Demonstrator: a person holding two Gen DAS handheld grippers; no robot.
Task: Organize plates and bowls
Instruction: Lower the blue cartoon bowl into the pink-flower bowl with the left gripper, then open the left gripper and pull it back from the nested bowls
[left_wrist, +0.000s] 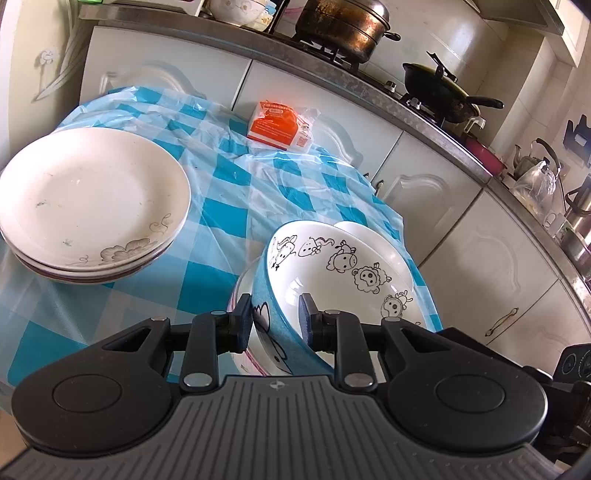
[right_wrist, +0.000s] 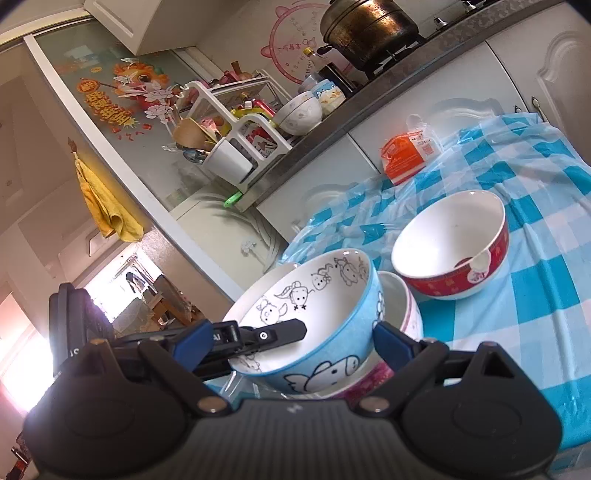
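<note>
The left claw (left_wrist: 276, 320) clamps the blue cartoon bowl's (left_wrist: 343, 273) rim; the right claw (right_wrist: 291, 341) spread apart around it.

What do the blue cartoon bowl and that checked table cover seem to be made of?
Blue cartoon bowl: probably glazed ceramic; glossy white inside with printed animal drawings and light reflections. Checked table cover: likely thin plastic sheet; shiny, crinkled, semi-transparent folds at its edges.

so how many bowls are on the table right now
3 for sure: the blue bowl pinched by the left gripper, a pink-patterned bowl under it, and the red bowl behind. More may be hidden underneath.
</note>
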